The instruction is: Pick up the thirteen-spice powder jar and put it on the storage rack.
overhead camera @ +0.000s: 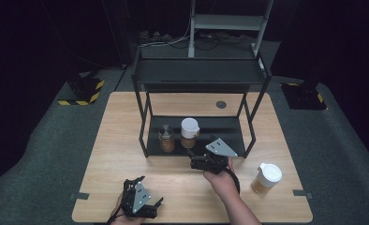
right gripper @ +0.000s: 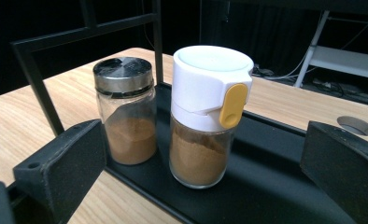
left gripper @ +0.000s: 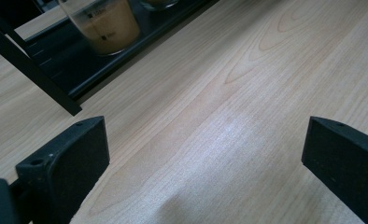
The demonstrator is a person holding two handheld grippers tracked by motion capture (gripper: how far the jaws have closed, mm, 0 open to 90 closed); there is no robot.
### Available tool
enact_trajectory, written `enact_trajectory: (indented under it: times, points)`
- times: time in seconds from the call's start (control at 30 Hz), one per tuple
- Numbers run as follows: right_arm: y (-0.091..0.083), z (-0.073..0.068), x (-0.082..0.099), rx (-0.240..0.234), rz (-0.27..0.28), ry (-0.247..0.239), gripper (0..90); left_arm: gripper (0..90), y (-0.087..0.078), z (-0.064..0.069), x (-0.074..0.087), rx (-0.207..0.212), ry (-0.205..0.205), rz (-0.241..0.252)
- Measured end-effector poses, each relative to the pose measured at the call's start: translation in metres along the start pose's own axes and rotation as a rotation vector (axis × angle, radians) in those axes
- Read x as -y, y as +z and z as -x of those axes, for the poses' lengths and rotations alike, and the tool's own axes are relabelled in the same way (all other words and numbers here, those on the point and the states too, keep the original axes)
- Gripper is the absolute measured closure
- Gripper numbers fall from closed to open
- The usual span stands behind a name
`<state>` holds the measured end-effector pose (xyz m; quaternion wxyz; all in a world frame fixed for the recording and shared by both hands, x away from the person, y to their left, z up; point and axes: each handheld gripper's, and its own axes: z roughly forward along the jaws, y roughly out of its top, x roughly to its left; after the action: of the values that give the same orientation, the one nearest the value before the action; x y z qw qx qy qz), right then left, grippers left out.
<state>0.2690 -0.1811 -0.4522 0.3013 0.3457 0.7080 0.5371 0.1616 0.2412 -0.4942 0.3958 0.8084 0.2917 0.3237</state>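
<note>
A black two-tier rack stands mid-table. On its lower shelf a metal-lidded glass jar of brown powder stands left of a white-capped jar with a yellow tab. My right gripper is open just in front of the shelf, facing the white-capped jar, which stands a little beyond the jaws. My left gripper is open low over bare wood near the front edge, nothing between its jaws. A jar shows at the top of the left gripper view.
A second white-capped jar of tan powder stands on the table at the front right. The wooden table has a round cable hole behind the rack. The rack's posts flank the shelf opening. A dark upper shelf overhangs the jars.
</note>
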Motion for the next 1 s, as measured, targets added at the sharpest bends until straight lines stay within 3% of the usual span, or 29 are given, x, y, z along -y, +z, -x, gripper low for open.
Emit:
enact_trajectory:
  times: [0.47,0.77,1.0]
  points:
    - [-0.03,-0.002,0.01,0.007,-0.008,-0.044,0.0,1.2,0.001,0.0,-0.002,0.006,0.013,-0.009]
    - [-0.044,-0.002,0.026,0.021,-0.026,-0.068,0.0,1.2,0.0,0.001,-0.001,0.016,0.038,-0.004]
    - [-0.053,0.0,0.039,0.032,-0.049,-0.083,0.0,1.2,0.0,0.001,-0.001,0.013,0.03,-0.002]
